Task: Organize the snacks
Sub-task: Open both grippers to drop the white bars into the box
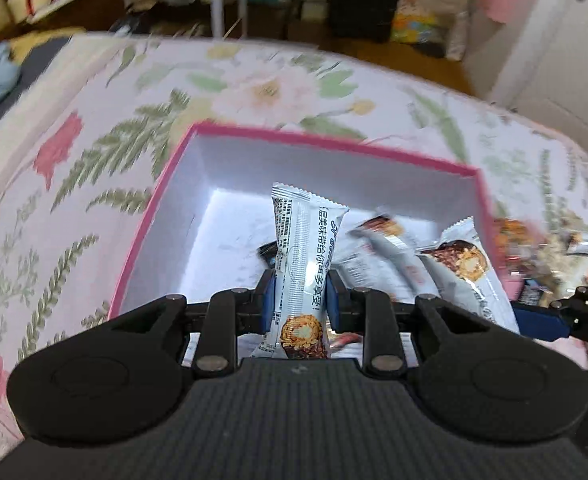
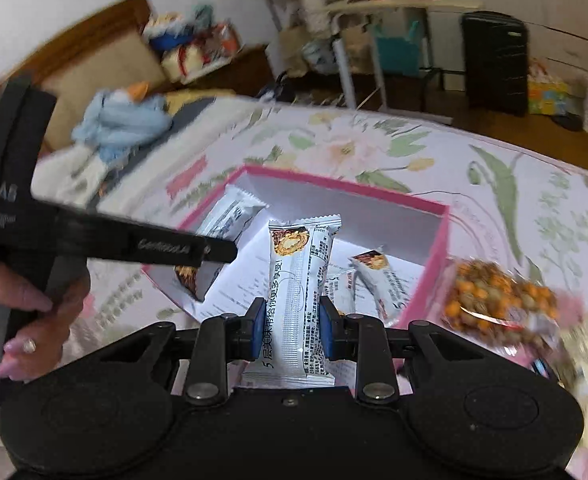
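Honestly, both grippers, left gripper and right gripper, pinch slick wafer bars mid-frame over the pink box; their wrappers might slide free, or the crowded arms collide.

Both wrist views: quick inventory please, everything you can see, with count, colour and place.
Box: one, pink outside, white inside, open, on the bedspread.
Snack bars loose in box: at least two, silver-white wrappers, on the box floor at its right side.
Snack bar in left gripper: one, silver-white, above the box.
Snack bar in right gripper: one, silver-white, above the box.
Bag of nuts: one, clear with orange-brown contents, on the bedspread right of the box.
Bedspread: one, pale pink with flowers.
Blue cloth: one bundle, far left.
Suitcase: one, black, on the floor behind.
Left gripper: black, blue pads, shut on a bar.
Right gripper: same, shut on a bar.
Hand: on the left gripper's handle.
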Available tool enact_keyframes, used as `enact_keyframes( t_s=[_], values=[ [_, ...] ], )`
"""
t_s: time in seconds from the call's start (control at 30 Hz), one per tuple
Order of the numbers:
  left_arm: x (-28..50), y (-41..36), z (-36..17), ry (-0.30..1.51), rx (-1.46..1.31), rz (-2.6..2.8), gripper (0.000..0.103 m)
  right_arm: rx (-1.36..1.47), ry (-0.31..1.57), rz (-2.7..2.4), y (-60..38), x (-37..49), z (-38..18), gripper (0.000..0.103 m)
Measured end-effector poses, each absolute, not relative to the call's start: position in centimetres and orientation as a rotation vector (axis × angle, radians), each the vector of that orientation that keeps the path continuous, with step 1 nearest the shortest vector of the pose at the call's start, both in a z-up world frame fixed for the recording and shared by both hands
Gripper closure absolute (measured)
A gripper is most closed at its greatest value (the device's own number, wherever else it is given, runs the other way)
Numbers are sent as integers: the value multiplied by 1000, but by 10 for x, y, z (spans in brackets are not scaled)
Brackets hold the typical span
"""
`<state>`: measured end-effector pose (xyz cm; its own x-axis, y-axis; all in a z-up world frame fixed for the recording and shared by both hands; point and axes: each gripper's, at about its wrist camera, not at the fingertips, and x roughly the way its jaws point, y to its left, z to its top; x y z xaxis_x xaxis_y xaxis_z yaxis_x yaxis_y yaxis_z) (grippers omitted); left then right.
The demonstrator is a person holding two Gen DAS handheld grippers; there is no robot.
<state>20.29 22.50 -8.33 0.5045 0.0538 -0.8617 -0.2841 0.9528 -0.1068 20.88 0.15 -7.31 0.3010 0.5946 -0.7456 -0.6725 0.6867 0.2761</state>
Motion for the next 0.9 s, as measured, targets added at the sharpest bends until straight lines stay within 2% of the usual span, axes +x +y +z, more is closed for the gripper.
enact_keyframes(
  t_s=[0.23, 0.33, 0.43, 0.47, 0.53, 0.7, 0.9],
  values=[
    [217, 244, -118, 1071, -292, 255, 77, -150, 1027, 857, 44, 225, -117, 71],
    [220, 243, -127, 1101, -277, 254, 72, -135, 1046, 869, 54, 229, -131, 71],
    [221, 240, -131, 1123, -275, 222, 62, -135, 1053, 896, 61, 227, -141, 67],
    [220, 239, -132, 1124, -272, 222, 62, -146, 1044, 913, 63, 225, -142, 66],
    [216, 236, -128, 1118, -261, 217, 62, -179, 1008, 911, 65, 216, -138, 56],
    [195, 226, -101, 1040, -228, 154, 62, -185, 976, 872, 44, 206, -111, 55],
    [173, 204, -60, 956, -208, 35, 61, -66, 905, 821, -34, 182, -46, 55]
  ],
)
